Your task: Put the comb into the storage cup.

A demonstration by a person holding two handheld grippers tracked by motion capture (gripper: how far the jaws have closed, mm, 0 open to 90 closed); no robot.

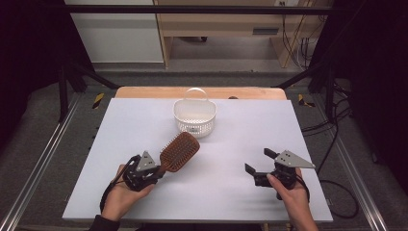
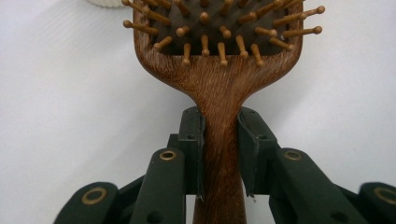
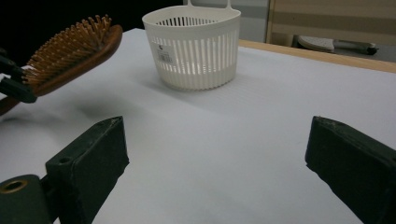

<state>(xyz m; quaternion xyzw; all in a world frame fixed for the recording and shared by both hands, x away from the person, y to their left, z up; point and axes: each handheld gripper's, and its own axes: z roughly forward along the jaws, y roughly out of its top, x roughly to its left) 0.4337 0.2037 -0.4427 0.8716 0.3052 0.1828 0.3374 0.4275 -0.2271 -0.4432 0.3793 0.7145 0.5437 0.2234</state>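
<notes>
Clamped on the neck of the wooden hairbrush, just below the head: left gripper, both pads pressed flat against the handle's sides. Held above the table, head tilted up and ahead of the jaws toward the white basket, bristles facing up. Likely stiff and fairly light; solid wood, no give under the pads, so little risk of crushing. Smooth, varnished-looking grain on the handle, so possibly slippery, and able to swing about the pinch point since the broad head sits ahead of the grip. Best taken where it is now, on the narrow neck close to the head, rather than on the bristle pins, which look thin and easy to bend.

Off to the side, well apart: right gripper, jaws wide apart, nothing between them, low over the table and aimed toward the basket.

Farther ahead of both: the basket, upright, slotted walls, hanging loop at the back.

Hard to judge: the tail of the handle, cut off below the left gripper's jaws; the basket's inside, mostly hidden by its rim; how high the brush sits above the table.
</notes>
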